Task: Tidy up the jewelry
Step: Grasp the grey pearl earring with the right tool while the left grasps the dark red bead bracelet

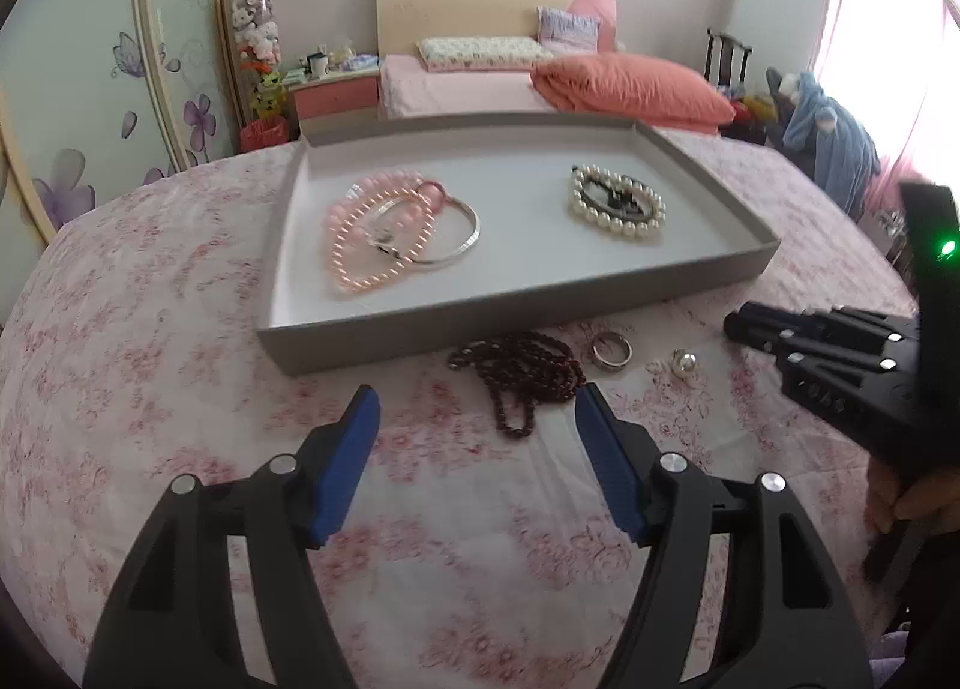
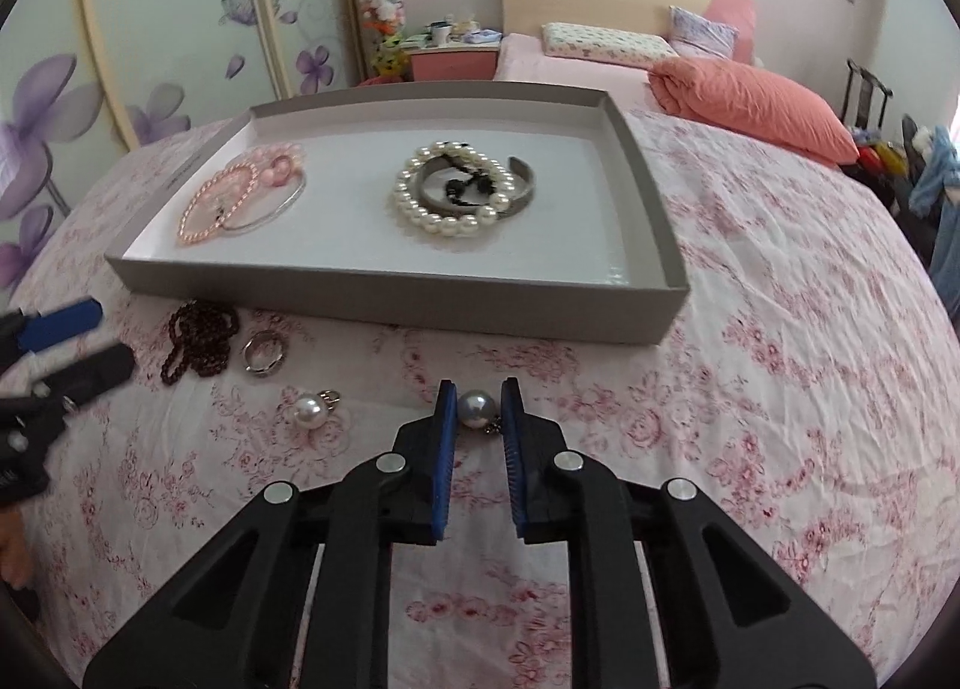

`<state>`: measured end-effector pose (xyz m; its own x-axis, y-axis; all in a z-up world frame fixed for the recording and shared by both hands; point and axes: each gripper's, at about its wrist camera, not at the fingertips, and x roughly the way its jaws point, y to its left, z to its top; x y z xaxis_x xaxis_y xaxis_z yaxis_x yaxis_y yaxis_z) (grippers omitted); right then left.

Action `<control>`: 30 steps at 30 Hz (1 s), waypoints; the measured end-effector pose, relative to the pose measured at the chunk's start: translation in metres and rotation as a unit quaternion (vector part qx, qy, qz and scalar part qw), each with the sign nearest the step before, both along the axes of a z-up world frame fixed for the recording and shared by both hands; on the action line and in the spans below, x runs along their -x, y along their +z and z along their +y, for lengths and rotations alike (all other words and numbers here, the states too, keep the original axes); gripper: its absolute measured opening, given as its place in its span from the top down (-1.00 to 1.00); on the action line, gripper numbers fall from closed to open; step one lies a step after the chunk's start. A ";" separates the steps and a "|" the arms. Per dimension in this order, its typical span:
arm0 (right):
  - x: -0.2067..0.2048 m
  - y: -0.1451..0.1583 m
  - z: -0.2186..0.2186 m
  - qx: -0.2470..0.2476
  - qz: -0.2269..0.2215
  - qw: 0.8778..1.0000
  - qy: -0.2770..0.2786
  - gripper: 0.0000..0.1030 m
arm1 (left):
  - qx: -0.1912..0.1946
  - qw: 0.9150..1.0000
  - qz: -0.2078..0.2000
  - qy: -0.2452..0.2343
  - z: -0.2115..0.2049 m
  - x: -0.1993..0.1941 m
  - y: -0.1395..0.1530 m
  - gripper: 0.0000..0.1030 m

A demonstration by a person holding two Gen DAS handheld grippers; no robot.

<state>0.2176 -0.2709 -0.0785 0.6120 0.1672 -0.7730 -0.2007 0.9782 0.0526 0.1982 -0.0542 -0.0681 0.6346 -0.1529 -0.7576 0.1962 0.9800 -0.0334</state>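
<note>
The right gripper (image 2: 478,389) sits closest to its own camera, its blue pads closed on a grey pearl earring (image 2: 477,409) just above the floral bedspread (image 2: 750,389), with the small metal hook dangling below the bead. That grip is the weak spot: the pearl is round and smooth and is pinched near the tips, so a slight slackening or a jolt on the way to the tray could let it squirt out and roll across the cloth. The dangling hook might also catch on the fabric if the lift stays low.

The left gripper (image 1: 477,410) hovers with its pads wide apart and nothing between them, pointing at the dark red bead necklace (image 1: 519,374) lying in a loose heap in front of the grey tray (image 1: 480,323). A pinch on one loop would likely drag the rest of the strand behind, and it could sweep the silver ring (image 1: 612,352) just beside it. The matching white pearl earring (image 2: 312,410) lies near the held one and could be nudged away by either tool.

In the tray, the pink bead bracelets (image 1: 375,239) are stacked with a silver bangle (image 1: 462,245), and a white pearl bracelet (image 1: 618,206) rings some darker pieces. Dropping the earring onto either pile risks tangling, so the bare tray floor looks safer. The two grippers work close together, and a collision seems possible.
</note>
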 end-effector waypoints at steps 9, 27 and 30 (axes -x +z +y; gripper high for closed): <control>-0.002 0.000 -0.005 -0.018 0.003 1.000 -0.001 0.69 | -0.020 0.999 0.035 -0.007 -0.026 -0.024 -0.022 -0.28; 0.001 0.000 0.002 -0.012 0.003 1.000 0.011 0.69 | -0.035 0.999 0.021 0.006 -0.004 -0.013 -0.021 0.75; 0.003 0.000 0.010 -0.008 0.002 1.000 0.021 0.69 | -0.040 0.999 0.019 0.009 0.008 -0.002 -0.021 0.75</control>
<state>0.2142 -0.2606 -0.0784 0.6008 0.2046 -0.7728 -0.2418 0.9679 0.0683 0.2001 -0.0464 -0.0893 0.6074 -0.0789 -0.7905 0.1785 0.9832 0.0390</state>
